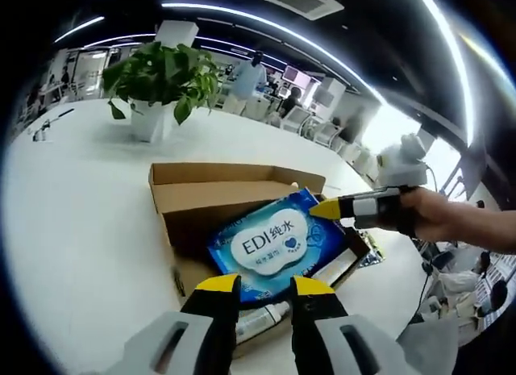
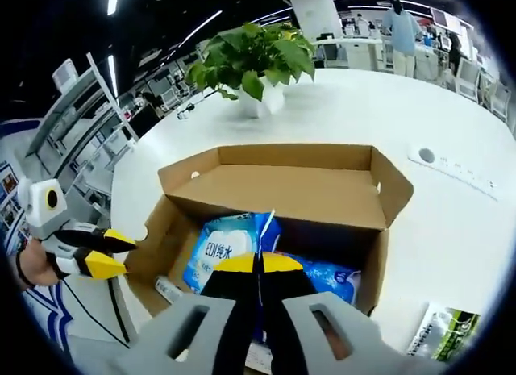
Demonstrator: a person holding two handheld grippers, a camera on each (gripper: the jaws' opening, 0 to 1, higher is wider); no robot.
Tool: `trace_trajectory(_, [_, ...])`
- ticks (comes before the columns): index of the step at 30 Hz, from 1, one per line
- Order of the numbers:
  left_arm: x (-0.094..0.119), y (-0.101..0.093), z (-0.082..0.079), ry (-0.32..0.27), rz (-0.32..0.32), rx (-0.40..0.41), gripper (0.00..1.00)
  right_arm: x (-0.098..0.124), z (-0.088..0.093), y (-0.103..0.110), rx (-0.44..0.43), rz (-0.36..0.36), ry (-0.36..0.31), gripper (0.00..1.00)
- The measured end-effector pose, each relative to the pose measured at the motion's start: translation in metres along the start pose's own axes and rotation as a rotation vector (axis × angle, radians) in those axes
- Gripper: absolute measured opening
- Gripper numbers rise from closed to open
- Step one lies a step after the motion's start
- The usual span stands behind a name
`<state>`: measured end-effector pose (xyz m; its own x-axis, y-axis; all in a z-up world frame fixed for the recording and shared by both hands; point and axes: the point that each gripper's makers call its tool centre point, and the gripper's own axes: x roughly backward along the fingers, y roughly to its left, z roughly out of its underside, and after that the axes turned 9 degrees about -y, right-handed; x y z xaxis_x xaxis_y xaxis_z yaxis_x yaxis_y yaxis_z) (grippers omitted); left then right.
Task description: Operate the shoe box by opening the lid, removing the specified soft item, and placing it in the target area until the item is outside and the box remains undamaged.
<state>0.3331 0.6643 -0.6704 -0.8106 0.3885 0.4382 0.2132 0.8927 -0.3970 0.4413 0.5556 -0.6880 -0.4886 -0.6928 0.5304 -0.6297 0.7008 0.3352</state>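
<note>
Cardboard shoe box [image 2: 282, 189] hides the wipes pack's [image 1: 274, 242] bottom (lid open); right gripper [image 2: 258, 264] pinches it, left gripper [image 1: 264, 285] gapes.

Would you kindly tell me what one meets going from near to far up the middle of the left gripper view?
Left gripper → blue wet-wipes pack → open lid of the cardboard shoe box → white table → potted plant.

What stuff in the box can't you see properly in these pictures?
- Left gripper view: the wipes pack covers the box floor, hiding anything beneath.
- Right gripper view: the right gripper blocks the pack's middle.
- Small printing on the pack is too tiny to read.
</note>
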Motion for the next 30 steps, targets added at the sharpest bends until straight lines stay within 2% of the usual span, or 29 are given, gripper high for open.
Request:
trace_trajectory(5, [-0.013, -0.004, 0.006, 0.032, -0.003, -0.002, 0.25, 0.025, 0.003, 0.001, -0.013, 0.022, -0.013, 0.0])
trace_trajectory(9, [-0.028, -0.008, 0.01, 0.062, 0.005, -0.001, 0.25, 0.037, 0.003, -0.009, -0.03, 0.038, -0.024, 0.0])
trace_trajectory(19, [-0.051, -0.011, 0.017, 0.118, 0.011, -0.005, 0.27, 0.05, 0.002, -0.018, -0.047, 0.049, -0.037, 0.0])
trace_trajectory(28, [-0.076, -0.008, 0.033, 0.18, -0.003, 0.031, 0.3, 0.06, 0.006, -0.026, -0.052, 0.055, -0.035, 0.0])
trace_trajectory(30, [-0.081, -0.011, 0.036, 0.186, 0.011, 0.067, 0.31, 0.063, 0.007, -0.029, -0.06, 0.059, -0.036, 0.0])
